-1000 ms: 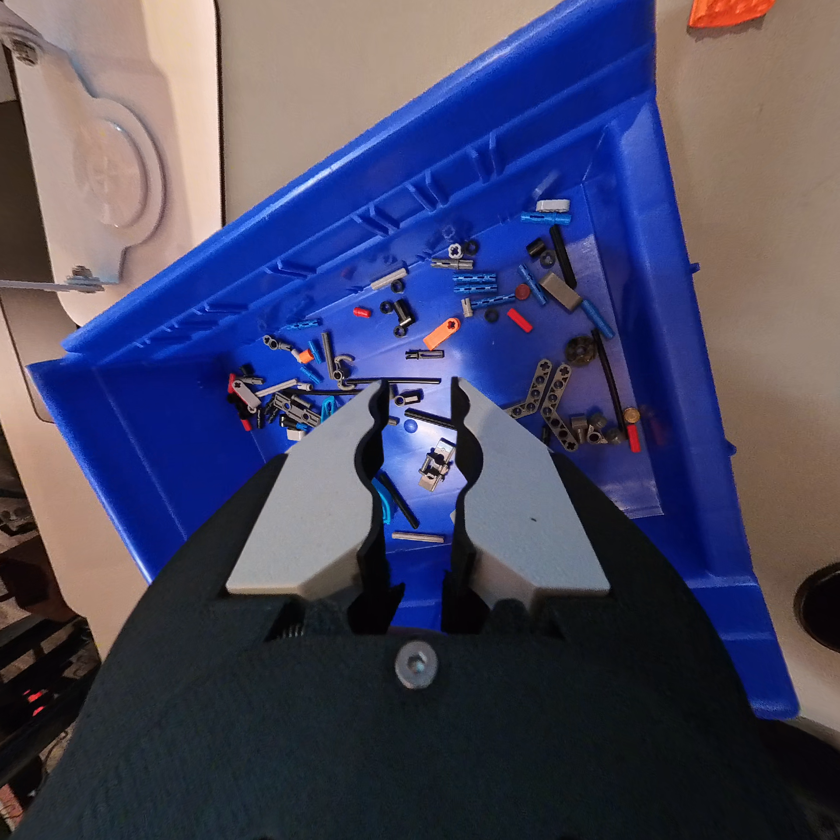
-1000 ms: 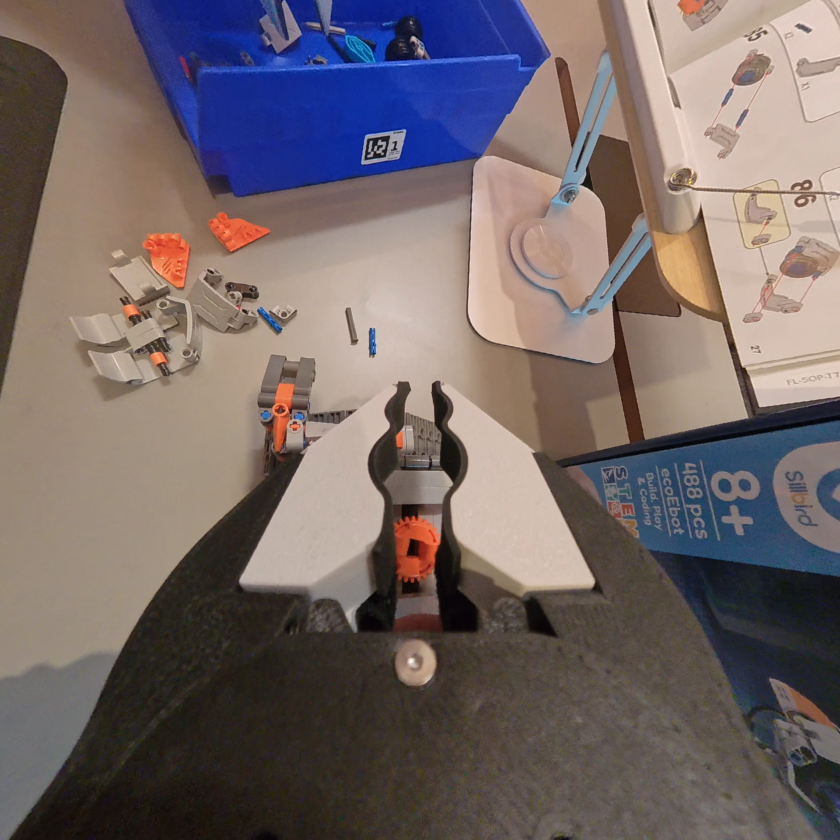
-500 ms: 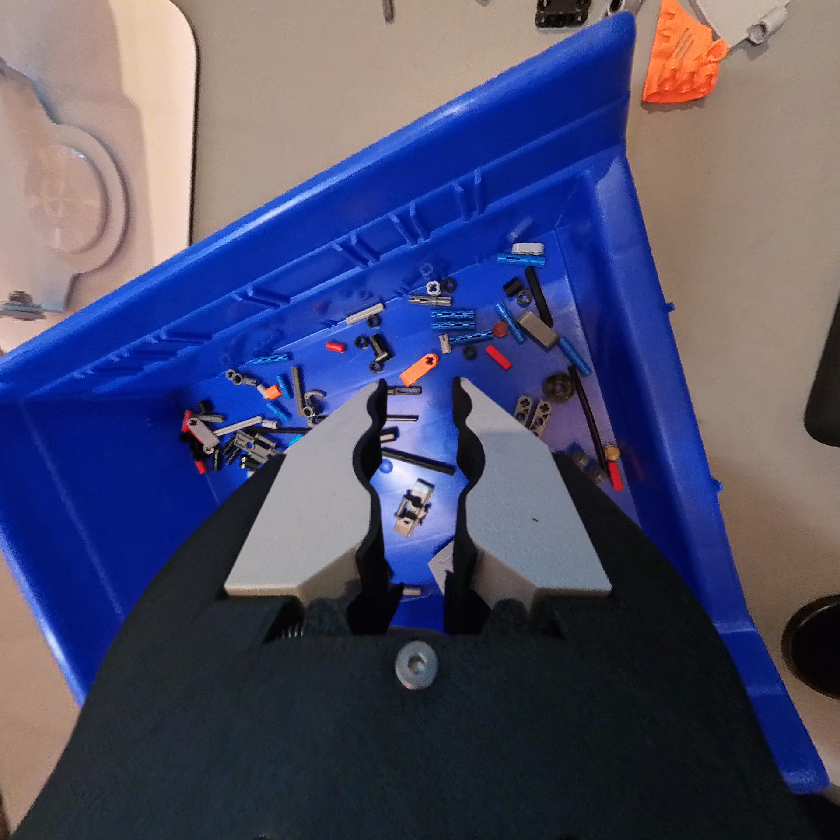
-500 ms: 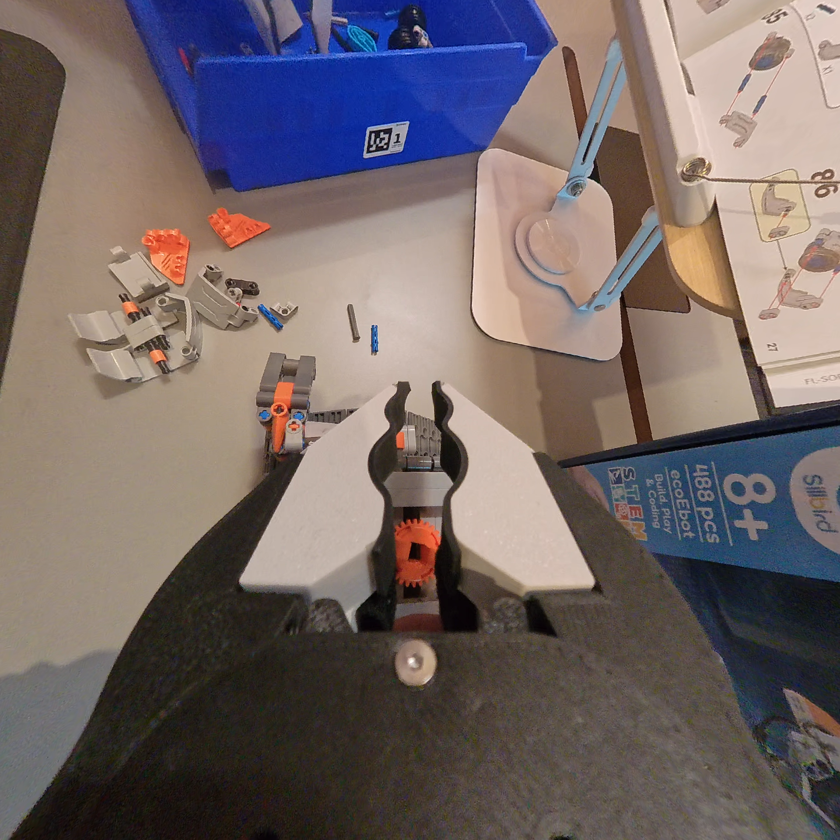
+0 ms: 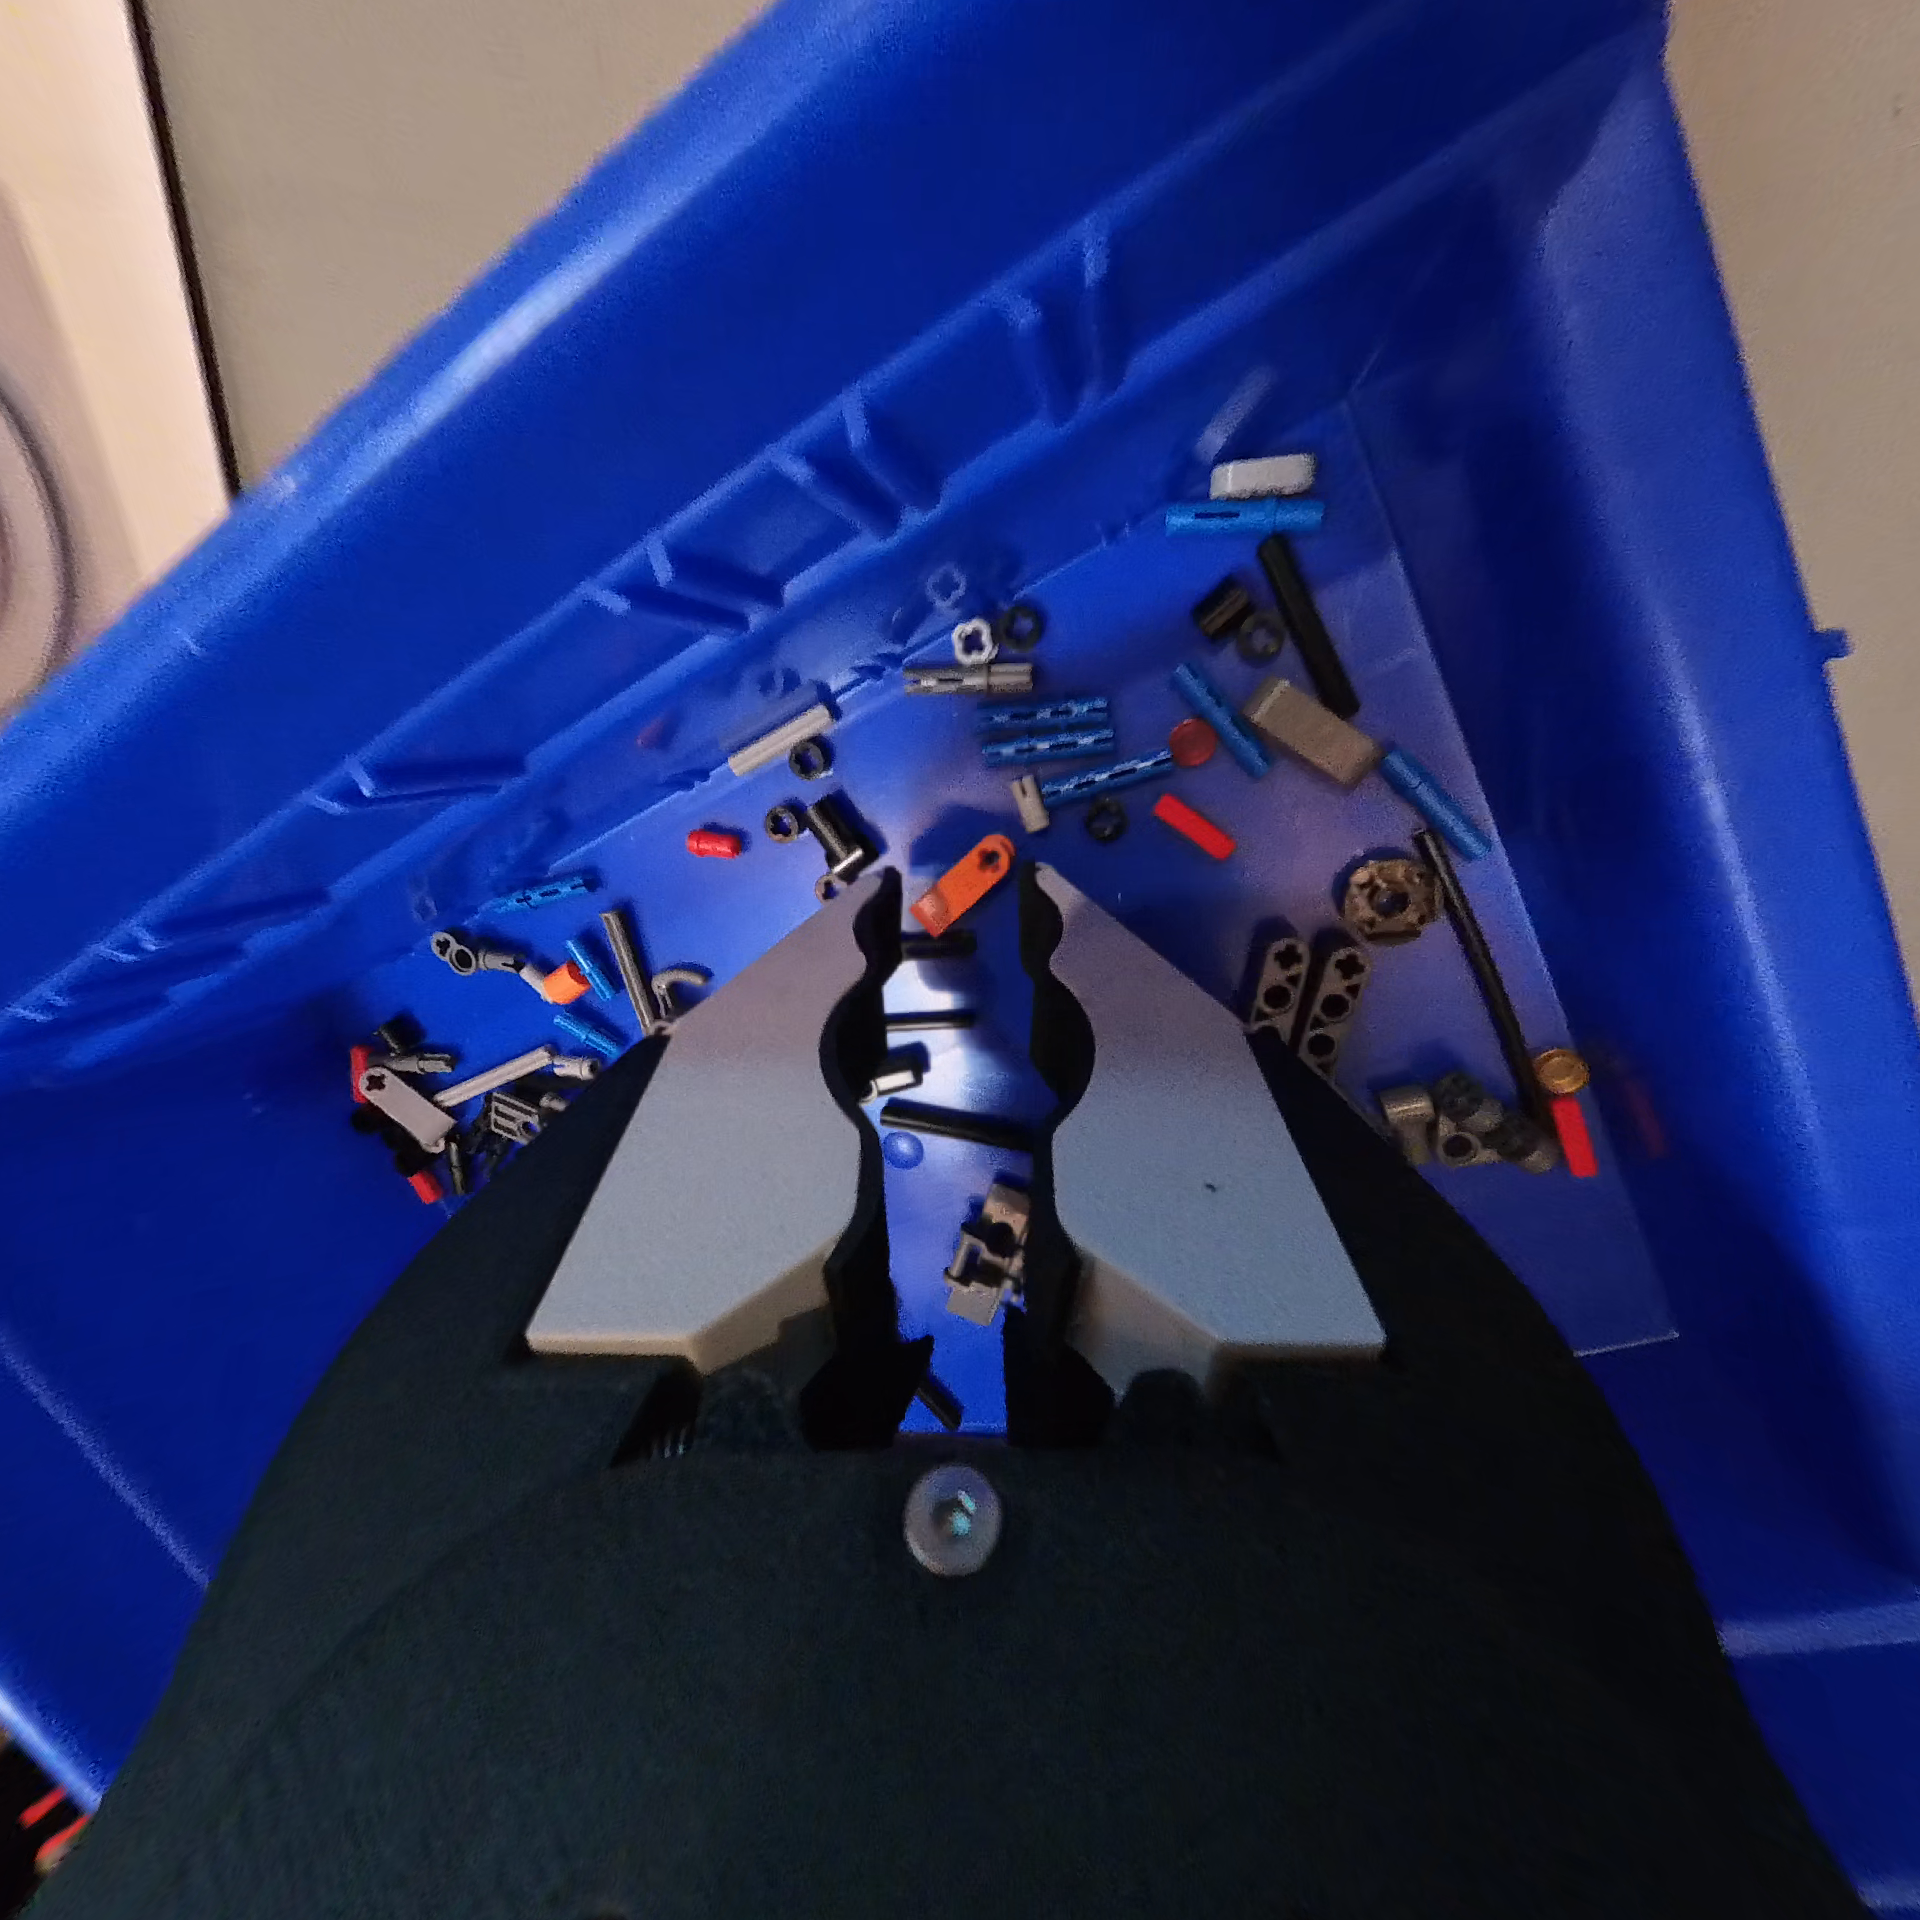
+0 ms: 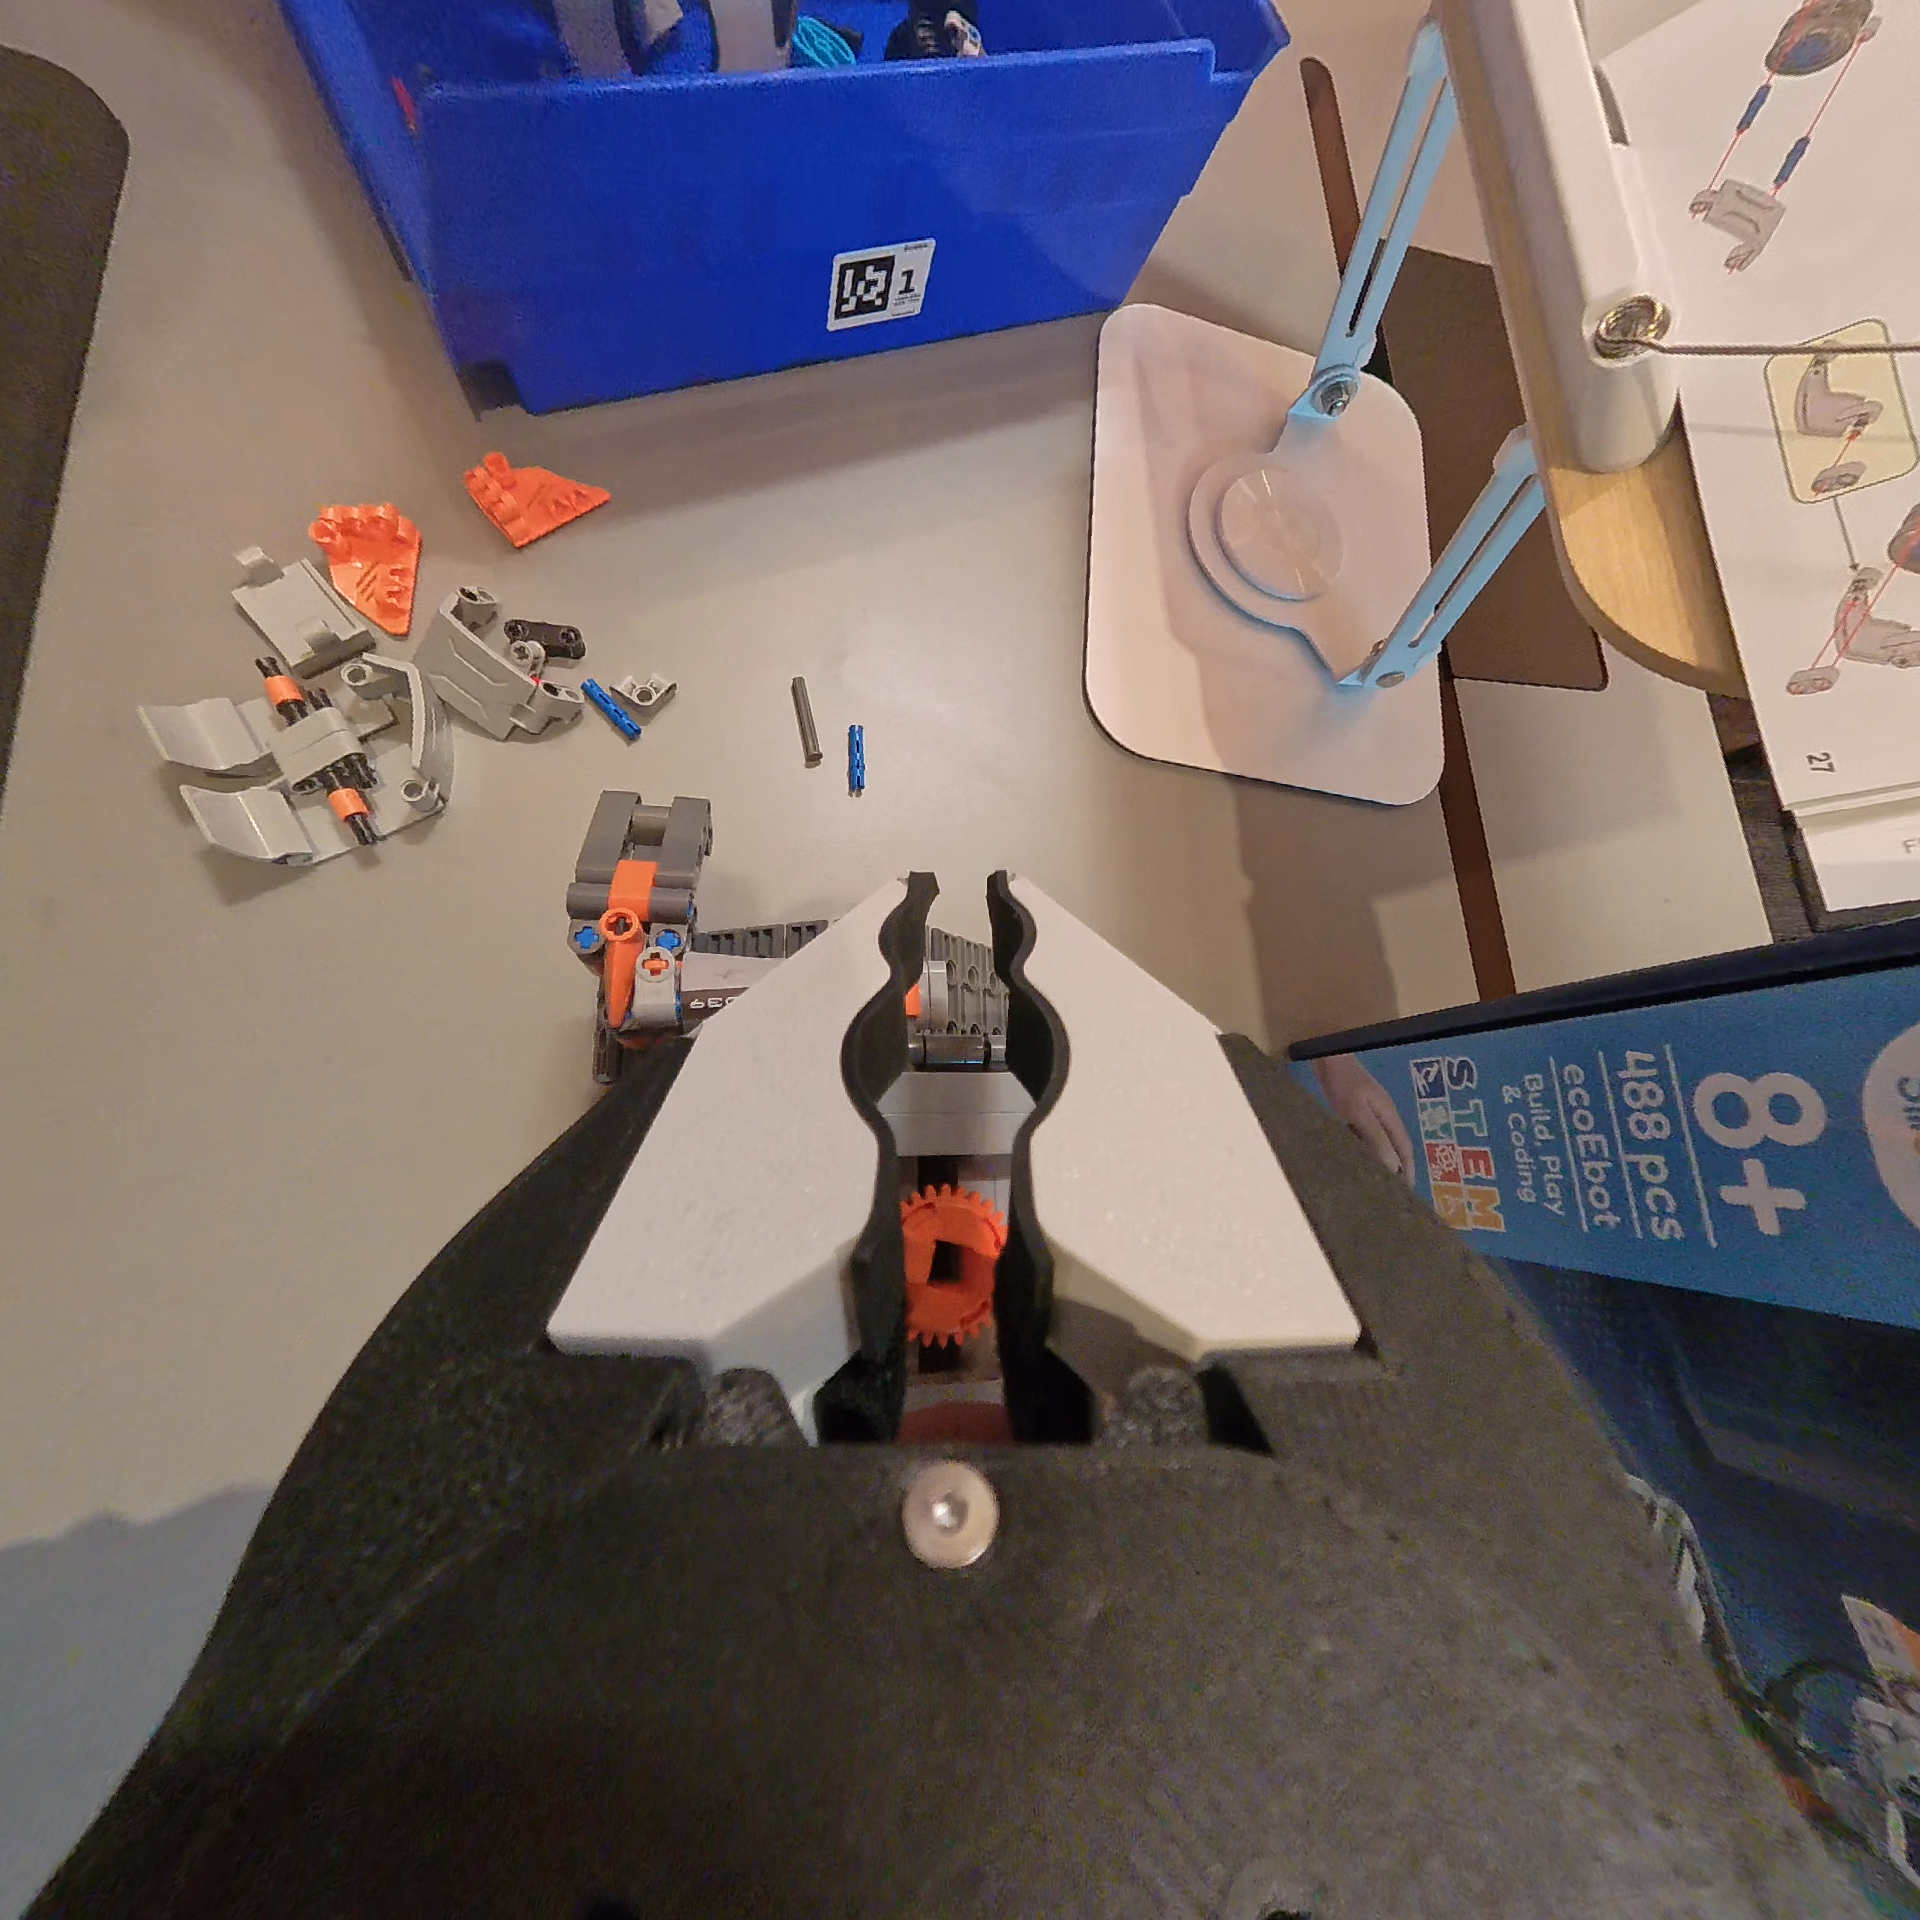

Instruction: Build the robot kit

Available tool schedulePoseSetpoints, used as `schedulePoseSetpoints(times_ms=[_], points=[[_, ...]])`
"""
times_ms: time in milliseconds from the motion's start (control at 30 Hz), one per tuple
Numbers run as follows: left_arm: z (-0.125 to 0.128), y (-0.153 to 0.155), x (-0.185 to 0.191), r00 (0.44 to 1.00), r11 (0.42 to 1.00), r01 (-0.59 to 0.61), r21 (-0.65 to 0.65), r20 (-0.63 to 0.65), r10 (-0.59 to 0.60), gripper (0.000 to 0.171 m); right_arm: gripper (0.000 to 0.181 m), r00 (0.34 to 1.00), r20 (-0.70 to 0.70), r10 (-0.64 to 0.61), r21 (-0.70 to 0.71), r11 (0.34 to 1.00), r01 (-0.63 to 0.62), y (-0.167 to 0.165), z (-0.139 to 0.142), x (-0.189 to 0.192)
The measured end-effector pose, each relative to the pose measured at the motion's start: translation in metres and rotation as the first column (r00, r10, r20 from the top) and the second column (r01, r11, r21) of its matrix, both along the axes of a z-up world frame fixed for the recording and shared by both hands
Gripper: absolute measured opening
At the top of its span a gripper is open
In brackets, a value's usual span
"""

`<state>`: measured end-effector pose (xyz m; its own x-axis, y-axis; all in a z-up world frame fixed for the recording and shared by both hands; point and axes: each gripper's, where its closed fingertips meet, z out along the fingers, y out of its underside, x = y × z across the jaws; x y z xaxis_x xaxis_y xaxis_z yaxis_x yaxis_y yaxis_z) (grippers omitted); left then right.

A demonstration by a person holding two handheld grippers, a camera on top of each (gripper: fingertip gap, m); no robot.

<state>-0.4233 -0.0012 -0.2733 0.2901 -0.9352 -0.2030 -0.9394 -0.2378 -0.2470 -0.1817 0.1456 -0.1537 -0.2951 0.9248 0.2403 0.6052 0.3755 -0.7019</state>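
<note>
My left gripper (image 5: 958, 883) is open and hangs low inside a blue bin (image 5: 727, 364) of small building parts. An orange connector (image 5: 966, 883) lies on the bin floor right at its tips. A black axle (image 5: 951, 1127) and a small grey part (image 5: 987, 1252) lie on the floor between the fingers. My right gripper (image 6: 958, 883) is shut on a grey and orange brick model (image 6: 644, 935). The model's orange gear (image 6: 945, 1273) sits between the jaws, and the model rests on the beige table.
A second blue bin (image 6: 727, 208) with a marker tag stands at the back. Loose grey and orange parts (image 6: 312, 707) lie to the left, with a grey pin (image 6: 805, 720) and a blue pin (image 6: 855, 758) ahead. A white stand base (image 6: 1247, 571), a booklet (image 6: 1818, 312) and a blue box (image 6: 1610, 1143) are on the right. The gap from one gripper's tips to the other's is roughly 30 cm. From my right tips it is roughly 15 cm to the blue pin (image 6: 855, 758); from my left, 20 cm.
My left gripper has moved forward and deeper into the bin, so the orange connector now lies at its tips. My right gripper has shifted only slightly and still holds the model.
</note>
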Motion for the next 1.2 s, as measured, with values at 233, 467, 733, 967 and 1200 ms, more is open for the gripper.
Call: schedulePoseSetpoints(times_ms=[233, 467, 733, 967, 1200], points=[[0.001, -0.015, -0.016, 0.999, 0.998, -0.021, -0.067, -0.031, 0.019, 0.000, 0.010, 1.000, -0.006, -0.007, 0.001, 1.000, 0.007, 0.002, 0.002, 0.002], [-0.004, -0.012, -0.005, 0.994, 0.993, -0.101, -0.061, 0.038, 0.104, 0.020, 0.010, 1.000, -0.004, -0.001, 0.006, 1.000, 0.001, 0.000, 0.002, 0.001], [0.015, -0.001, -0.002, 0.992, 0.993, -0.115, 0.005, 0.042, 0.115, 0.006, 0.010, 1.000, -0.022, -0.005, 0.012, 1.000, 0.005, 0.001, 0.009, 0.003], [0.122, 0.019, 0.040, 0.981, 0.980, -0.063, 0.190, 0.194, 0.025, 0.006, 0.009, 1.000, -0.019, -0.004, 0.012, 1.000, 0.004, 0.000, 0.008, 0.002], [0.095, 0.014, 0.126, 0.967, 0.965, 0.243, 0.102, 0.046, -0.249, 0.006, 0.010, 1.000, -0.018, 0.005, 0.015, 1.000, -0.005, -0.003, 0.009, 0.001]])
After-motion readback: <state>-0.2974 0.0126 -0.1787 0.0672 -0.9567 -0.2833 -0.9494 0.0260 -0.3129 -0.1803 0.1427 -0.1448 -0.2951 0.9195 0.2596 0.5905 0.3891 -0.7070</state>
